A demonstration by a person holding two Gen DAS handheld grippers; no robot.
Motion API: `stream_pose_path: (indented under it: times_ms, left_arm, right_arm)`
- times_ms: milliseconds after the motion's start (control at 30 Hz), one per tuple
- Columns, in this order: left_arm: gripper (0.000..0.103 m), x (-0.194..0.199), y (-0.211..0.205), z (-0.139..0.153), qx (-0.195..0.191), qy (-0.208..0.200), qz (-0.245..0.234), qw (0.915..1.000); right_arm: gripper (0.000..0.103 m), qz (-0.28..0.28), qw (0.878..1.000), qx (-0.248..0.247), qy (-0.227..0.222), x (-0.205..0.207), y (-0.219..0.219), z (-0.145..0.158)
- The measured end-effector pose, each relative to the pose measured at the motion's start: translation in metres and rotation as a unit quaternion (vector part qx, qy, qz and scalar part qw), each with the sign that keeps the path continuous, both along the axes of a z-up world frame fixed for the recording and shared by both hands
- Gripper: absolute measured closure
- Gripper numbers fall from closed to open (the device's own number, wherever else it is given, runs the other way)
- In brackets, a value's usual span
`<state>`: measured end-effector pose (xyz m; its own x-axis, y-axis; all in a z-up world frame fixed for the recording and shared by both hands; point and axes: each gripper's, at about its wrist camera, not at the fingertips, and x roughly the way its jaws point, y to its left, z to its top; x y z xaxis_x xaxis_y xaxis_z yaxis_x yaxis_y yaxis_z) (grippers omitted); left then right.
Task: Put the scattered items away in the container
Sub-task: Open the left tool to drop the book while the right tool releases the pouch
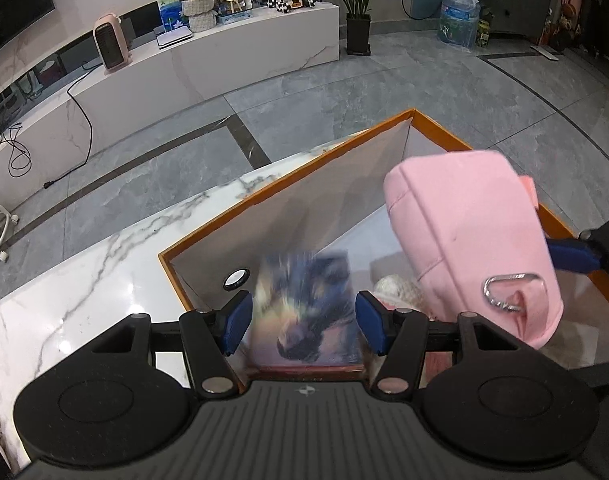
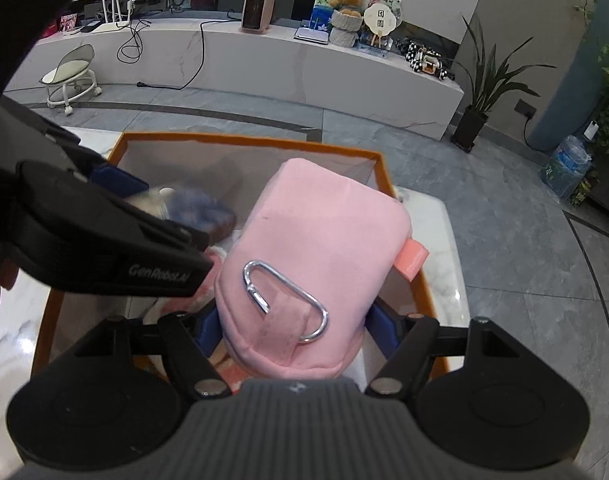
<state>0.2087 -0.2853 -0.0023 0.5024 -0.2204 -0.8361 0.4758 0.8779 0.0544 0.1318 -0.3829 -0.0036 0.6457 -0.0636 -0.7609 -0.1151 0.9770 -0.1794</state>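
"GenRobot.AI" on left tongs (image 2: 116, 184)

Both grippers are tilted down pretty steeply. The left gripper (image 1: 303, 322) sits at the bottom centre of its own view, blue pads apart with a blurry flat item between them; can't tell if they're pressing it. It also juts in from the left of the right view. The right gripper (image 2: 294, 326) is clamped on a pink pouch (image 2: 316, 256), pads squeezing both sides.

Pink pouch (image 2: 316, 248) soft matt cloth, shiny metal carabiner (image 2: 284, 300); worktop (image 1: 84, 280) glossy marble; container (image 1: 440, 130) matt card, orange rim.
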Motion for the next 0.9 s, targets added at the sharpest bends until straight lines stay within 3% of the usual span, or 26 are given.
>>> stream_pose_path:
  times_ms: [67, 167, 400, 533, 600, 900]
  left_arm:
    - [0.042, 0.001, 0.000, 0.000, 0.000, 0.002, -0.001, 1.0000]
    - [0.059, 0.003, -0.002, -0.004, 0.005, 0.009, -0.005, 0.9999]
    - [0.060, 0.001, -0.010, -0.011, 0.020, 0.011, -0.016, 0.9996]
    - [0.053, 0.001, -0.011, -0.012, 0.022, 0.013, -0.017, 0.9995]
    - [0.038, 0.001, -0.011, -0.011, 0.022, 0.010, -0.016, 0.9996]
    - [0.032, -0.003, -0.002, 0.002, 0.000, 0.004, -0.009, 1.0000]
  right_arm:
    - [0.029, 0.001, 1.000, -0.003, 0.003, 0.001, 0.002, -0.002]
    - [0.029, 0.002, 1.000, -0.006, 0.012, 0.005, 0.002, -0.007]
    - [0.024, -0.012, 0.999, 0.003, 0.036, 0.016, -0.002, -0.017]
    - [0.021, -0.015, 0.999, 0.004, 0.042, 0.016, -0.002, -0.019]
    - [0.019, -0.017, 0.999, 0.001, 0.042, 0.016, -0.004, -0.017]
    - [0.016, -0.025, 0.999, 0.005, 0.032, 0.008, -0.010, -0.006]
